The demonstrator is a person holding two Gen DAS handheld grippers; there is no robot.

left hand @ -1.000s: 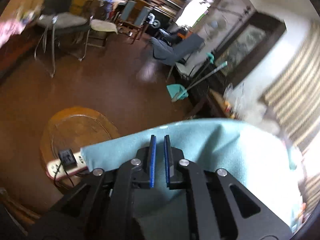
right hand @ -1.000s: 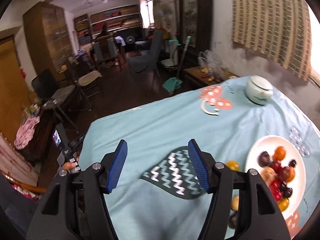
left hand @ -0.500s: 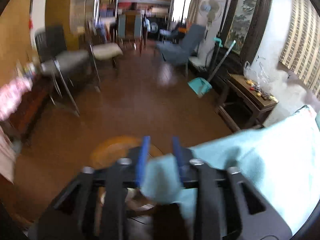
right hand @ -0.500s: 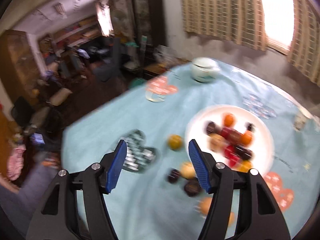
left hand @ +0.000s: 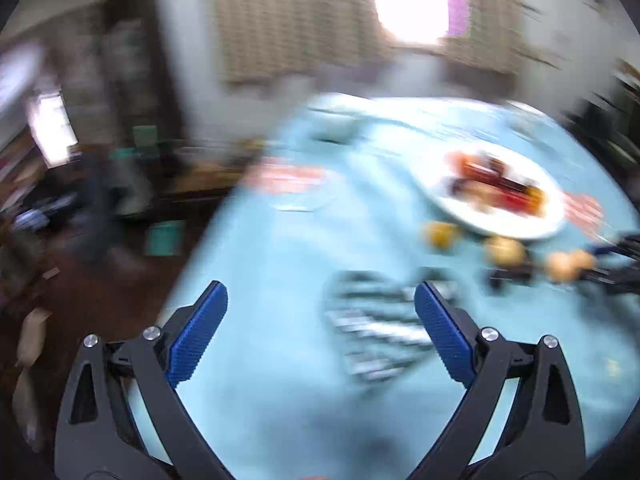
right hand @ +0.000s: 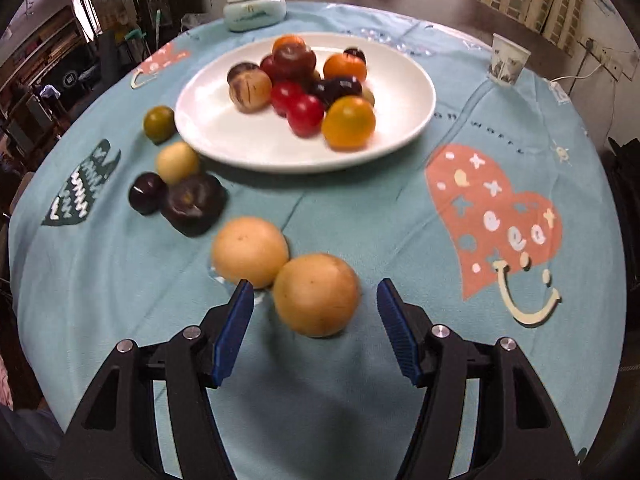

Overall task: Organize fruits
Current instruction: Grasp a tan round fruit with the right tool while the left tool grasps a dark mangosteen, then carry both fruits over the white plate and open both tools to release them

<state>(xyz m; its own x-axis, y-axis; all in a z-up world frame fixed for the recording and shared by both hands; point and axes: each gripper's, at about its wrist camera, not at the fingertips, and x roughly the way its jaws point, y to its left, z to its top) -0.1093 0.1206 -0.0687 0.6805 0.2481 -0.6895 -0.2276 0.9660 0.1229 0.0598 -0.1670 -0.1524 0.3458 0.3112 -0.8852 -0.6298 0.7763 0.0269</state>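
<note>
A white plate (right hand: 224, 136) holds several red, orange and dark fruits. Loose fruits lie on the blue tablecloth (right hand: 360, 216) before it: two pale orange fruits (right hand: 316, 294), two dark ones (right hand: 192, 202), a pale yellow one (right hand: 176, 162) and a green one (right hand: 159, 123). My right gripper (right hand: 314, 330) is open, its jaws on either side of the nearest orange fruit, not touching it. My left gripper (left hand: 320, 332) is open and empty above the cloth's left part. The left wrist view is blurred; the plate (left hand: 500, 228) shows at its right.
A white lidded jar (right hand: 254, 10) stands behind the plate and a paper cup (right hand: 508, 60) at the back right. The cloth bears a red heart print (right hand: 496, 216) and a dark zigzag print (right hand: 80, 192). The table edge drops off at left.
My left gripper has opened and swung from the room toward the table. My right gripper has swung right and come down close to the loose fruits, its jaws now around an orange one.
</note>
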